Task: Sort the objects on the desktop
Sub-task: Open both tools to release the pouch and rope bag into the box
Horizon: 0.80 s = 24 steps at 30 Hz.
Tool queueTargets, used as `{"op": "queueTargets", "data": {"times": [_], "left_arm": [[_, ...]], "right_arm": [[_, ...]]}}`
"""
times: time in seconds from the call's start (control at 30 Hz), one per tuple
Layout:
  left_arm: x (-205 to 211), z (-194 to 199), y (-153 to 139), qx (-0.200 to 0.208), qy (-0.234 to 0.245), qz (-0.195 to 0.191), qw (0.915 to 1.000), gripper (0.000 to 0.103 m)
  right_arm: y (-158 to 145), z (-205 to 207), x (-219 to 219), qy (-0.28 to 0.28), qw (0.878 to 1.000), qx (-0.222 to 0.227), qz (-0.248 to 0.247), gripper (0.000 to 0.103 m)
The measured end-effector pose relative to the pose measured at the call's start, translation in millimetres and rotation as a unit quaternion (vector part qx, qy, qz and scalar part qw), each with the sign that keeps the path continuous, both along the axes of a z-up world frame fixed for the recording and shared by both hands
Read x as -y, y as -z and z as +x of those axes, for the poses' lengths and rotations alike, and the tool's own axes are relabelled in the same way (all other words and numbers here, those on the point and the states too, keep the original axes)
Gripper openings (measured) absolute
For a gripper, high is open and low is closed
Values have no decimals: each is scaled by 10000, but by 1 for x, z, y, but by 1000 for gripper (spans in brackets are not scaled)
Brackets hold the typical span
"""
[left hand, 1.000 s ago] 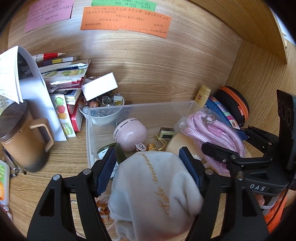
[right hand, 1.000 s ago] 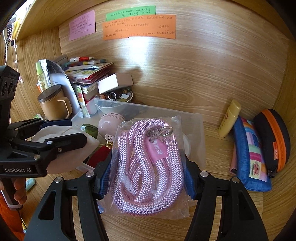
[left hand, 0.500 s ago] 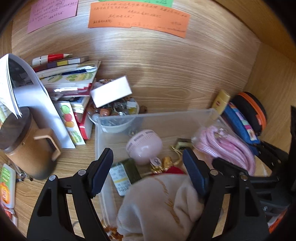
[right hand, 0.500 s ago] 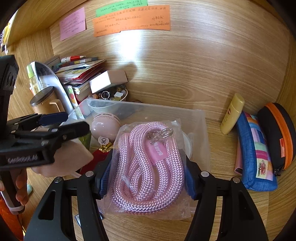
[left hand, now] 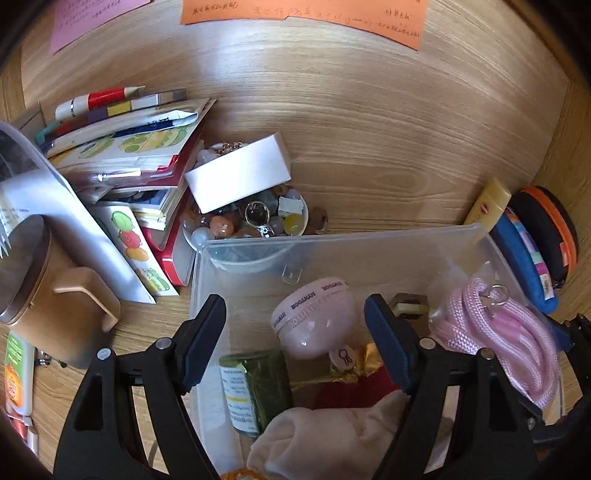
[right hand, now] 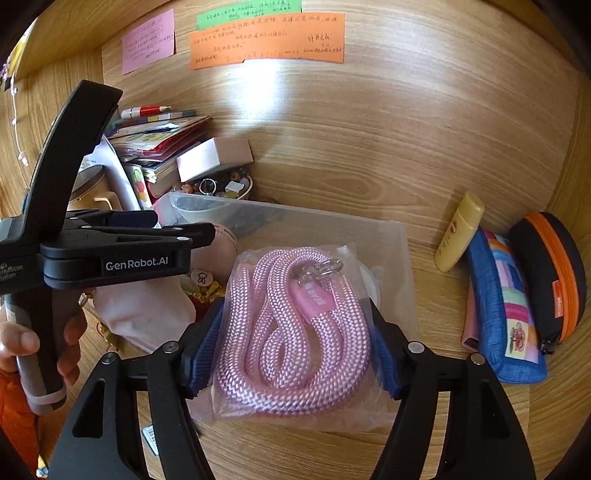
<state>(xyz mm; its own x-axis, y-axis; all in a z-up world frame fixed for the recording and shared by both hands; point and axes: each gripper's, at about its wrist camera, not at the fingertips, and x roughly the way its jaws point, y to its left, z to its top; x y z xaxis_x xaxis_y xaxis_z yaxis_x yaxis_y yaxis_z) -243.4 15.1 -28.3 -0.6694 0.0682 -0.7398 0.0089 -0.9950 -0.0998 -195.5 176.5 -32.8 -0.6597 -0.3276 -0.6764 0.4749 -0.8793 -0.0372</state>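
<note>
My right gripper (right hand: 291, 350) has just been opening around the bagged rope (right hand: 295, 325) at the bin's (left hand: 332, 240) right end — soft, slippery; left gripper (left hand: 295, 343) wide, empty, pouch (left hand: 332, 435) dropped inside

Three handwritten paper notes, pink (right hand: 149, 41), green (right hand: 248, 13) and orange (right hand: 266, 41), are stuck on the wood-grain back panel (right hand: 388, 122) at twelve o'clock. The green note sits just above the orange, the pink at their nine o'clock.
</note>
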Motion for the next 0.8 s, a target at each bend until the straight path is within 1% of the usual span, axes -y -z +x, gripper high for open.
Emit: {"op": "queueTargets", "data": {"times": [0.13, 0.3, 0.33, 0.47, 0.57, 0.63, 0.8], "left_arm": [[0, 11, -8, -104, 27, -42, 9999, 78], [0, 35, -23, -312, 153, -60, 9994, 78], [0, 42, -25, -357, 189, -106, 9991, 78], [-3, 63, -34, -612, 235, -400, 9970, 87], [-1, 77, -41, -719, 280, -360, 9964, 88], [-1, 82, -43, -744, 282, -346, 9962, 91], [6, 99, -52, -888, 218, -366, 9951, 92]], "right_arm": [[-5, 4, -3, -7, 9999, -118, -32, 75], [-13, 12, -3, -33, 9995, -319, 4, 80], [-14, 15, -2, -45, 9993, -362, 22, 81], [-20, 23, 0, -79, 9985, -529, 124, 81], [-24, 28, 2, -75, 9980, -599, 187, 81], [-25, 31, 4, -71, 9977, -628, 247, 81], [-30, 43, 7, -80, 9969, -711, 329, 81]]}}
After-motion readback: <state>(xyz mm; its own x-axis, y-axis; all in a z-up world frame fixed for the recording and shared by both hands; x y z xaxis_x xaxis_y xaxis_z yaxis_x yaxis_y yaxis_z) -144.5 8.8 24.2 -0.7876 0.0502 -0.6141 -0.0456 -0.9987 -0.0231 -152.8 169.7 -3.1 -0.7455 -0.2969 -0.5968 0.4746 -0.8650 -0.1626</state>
